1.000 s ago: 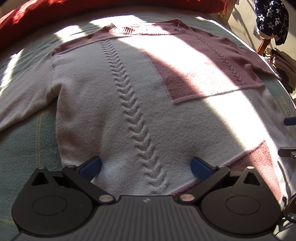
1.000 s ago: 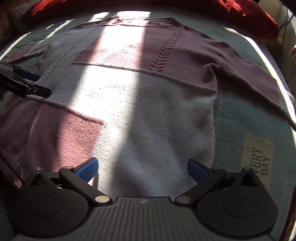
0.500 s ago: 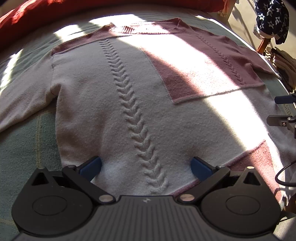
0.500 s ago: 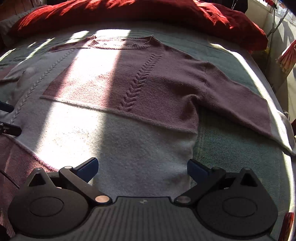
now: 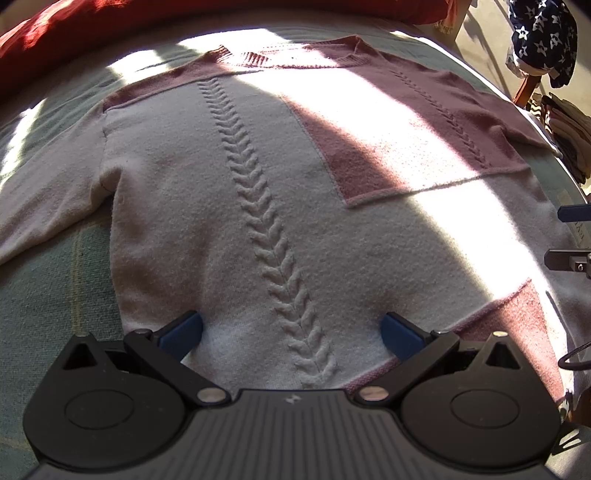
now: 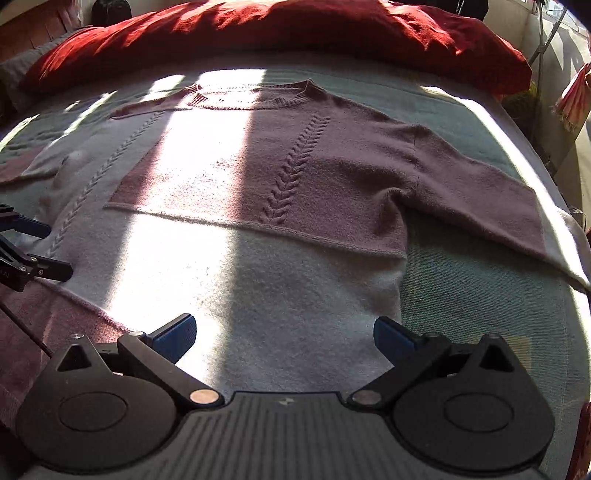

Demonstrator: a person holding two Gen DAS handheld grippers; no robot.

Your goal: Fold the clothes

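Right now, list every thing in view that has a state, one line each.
Sweater: spread flat on the bed, unfolded, both sleeves out to the sides.
Left claw: open, empty, over the hem.
Right claw: open, empty, over the hem.
Red blanket: bunched along the far edge of the bed.
Green bedcover: laid flat under the sweater.

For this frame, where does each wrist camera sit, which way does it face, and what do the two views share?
Left wrist: behind the open left hand-held gripper, low over the sweater's hem, facing the collar; the right hand-held gripper's fingers show at the right edge.
Right wrist: behind the open right hand-held gripper, above the hem near the right sleeve, facing the red blanket; the left hand-held gripper's fingers show at the left edge.
Shared: the sweater, bed cover and blanket.
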